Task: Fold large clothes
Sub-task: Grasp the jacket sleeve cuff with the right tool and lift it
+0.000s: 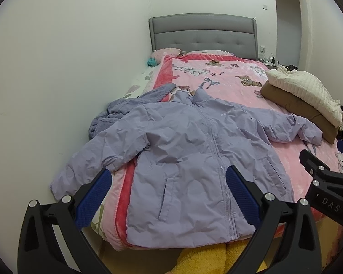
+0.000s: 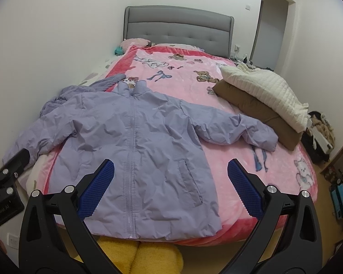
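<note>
Lilac jacket (image 1: 183, 159) flat on bed; claws agape

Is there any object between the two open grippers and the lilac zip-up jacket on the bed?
Nothing visible stands between. The lilac zip-up jacket lies flat on the pink blanket, directly ahead of left gripper and right gripper.

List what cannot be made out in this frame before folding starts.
- Jacket chest logo: too small to read, both views.
- Purple garment behind it: shape hidden by the jacket's shoulder.
- Brown item: mostly covered by the white quilted piece.
- Floor clutter: blurred at right wrist view's edge.
</note>
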